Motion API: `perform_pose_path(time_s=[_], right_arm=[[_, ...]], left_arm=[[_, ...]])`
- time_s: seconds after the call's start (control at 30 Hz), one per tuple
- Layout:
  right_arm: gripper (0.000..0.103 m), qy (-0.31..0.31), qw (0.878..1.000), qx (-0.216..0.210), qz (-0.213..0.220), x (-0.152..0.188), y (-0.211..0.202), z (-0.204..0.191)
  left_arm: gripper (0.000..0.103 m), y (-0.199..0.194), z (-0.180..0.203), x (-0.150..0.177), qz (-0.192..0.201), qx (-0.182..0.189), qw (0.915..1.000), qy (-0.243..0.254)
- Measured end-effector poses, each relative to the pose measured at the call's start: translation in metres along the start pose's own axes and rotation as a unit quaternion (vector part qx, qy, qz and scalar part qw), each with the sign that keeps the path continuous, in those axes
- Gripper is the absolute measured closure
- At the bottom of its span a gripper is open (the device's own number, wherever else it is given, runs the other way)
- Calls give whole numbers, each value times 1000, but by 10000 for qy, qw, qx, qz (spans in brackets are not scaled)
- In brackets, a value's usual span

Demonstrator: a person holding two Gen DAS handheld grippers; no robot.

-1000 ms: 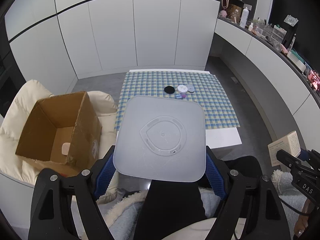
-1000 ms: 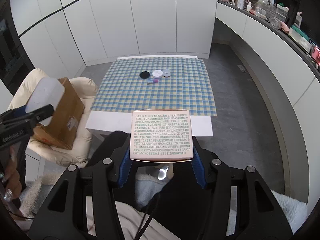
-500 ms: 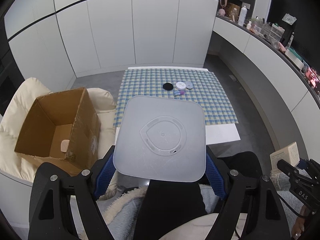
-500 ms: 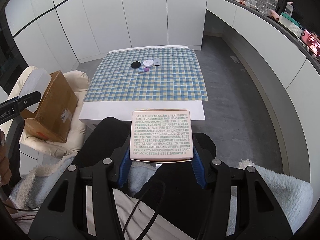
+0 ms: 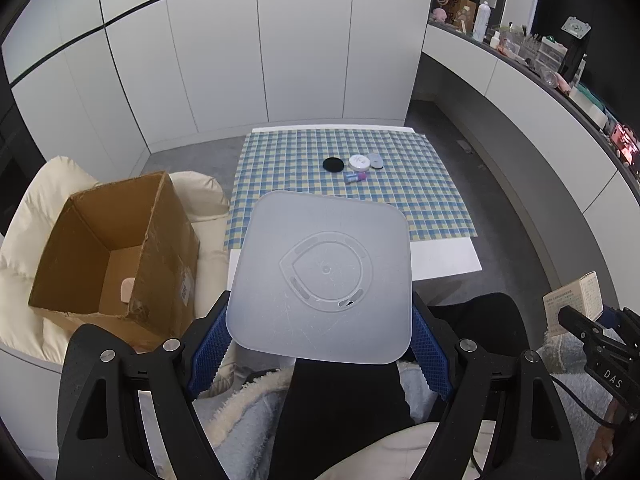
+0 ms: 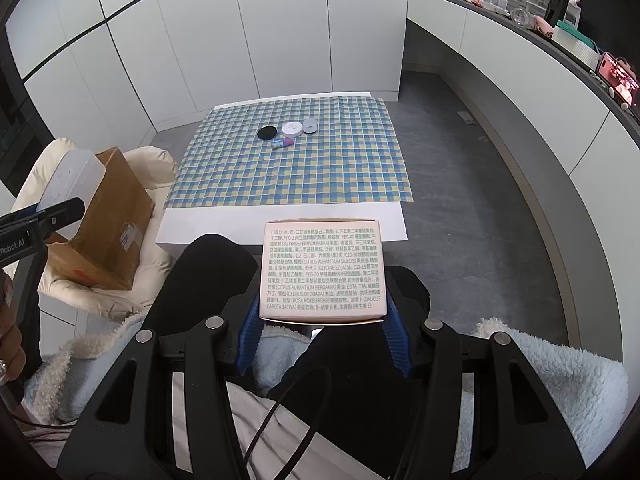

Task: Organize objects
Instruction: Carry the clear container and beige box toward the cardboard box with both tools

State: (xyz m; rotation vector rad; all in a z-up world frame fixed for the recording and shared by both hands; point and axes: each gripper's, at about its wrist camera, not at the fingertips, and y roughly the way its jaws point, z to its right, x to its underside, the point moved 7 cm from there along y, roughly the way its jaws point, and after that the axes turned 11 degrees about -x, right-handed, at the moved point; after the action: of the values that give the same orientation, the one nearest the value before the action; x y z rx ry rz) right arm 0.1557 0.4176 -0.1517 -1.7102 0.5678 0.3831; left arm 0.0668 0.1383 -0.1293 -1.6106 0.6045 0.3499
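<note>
At the far left we see an open cardboard box [image 5: 108,248] resting on a cream cushion [image 5: 36,208]; inside it, on the bottom, lies one small pale pink object [image 5: 129,290], too small for us to identify. A white label [image 6: 127,239] on the box's outer side carries digits we cannot read.

Our left gripper [image 5: 320,344] pinches a frosted grey square container [image 5: 322,276] by its near edge, blue pads [image 5: 208,350] pressed against both sides. We see its flat face, moulded with a rounded ring; whether anything is inside we cannot tell. It is held in the air above our lap, just short of the table [image 5: 444,258].

On the table's checked cloth [image 5: 280,168] sit a black disc [image 5: 333,165], a white round tin [image 5: 359,162] touching a grey round lid [image 5: 375,160], and a small blue and pink tube [image 5: 355,177] just in front of them.

Our right gripper [image 6: 322,340] clamps a pale pink carton [image 6: 322,270], held over our lap near the table's front edge. Its face is printed with an ingredient list in Chinese with Latin names: "CITRUS AURANTIUM DULCIS", "GLYCINE SOJA", "CEDRUS DEODARA".

The left gripper's body reads "Robot.AI" from the right wrist view, and the right gripper's reads "DAS" from the left.
</note>
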Motion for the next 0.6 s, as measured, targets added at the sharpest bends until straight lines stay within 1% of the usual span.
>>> perform_pose_path(time_s=[0.13,0.27,0.6], right_arm=[[48,-8,10000,-27,-69,0,7,0],[48,-19,9999,-52,-106,-4,14,-2],[48,-196,9994,-141,-234,-11,29,-14]], left_arm=[[21,4,-1,-1,3,-34,10000,11],[21,11,-3,2,-90,-53,9999,-1],[21,24,-20,7,-263,-111,9993,-242]])
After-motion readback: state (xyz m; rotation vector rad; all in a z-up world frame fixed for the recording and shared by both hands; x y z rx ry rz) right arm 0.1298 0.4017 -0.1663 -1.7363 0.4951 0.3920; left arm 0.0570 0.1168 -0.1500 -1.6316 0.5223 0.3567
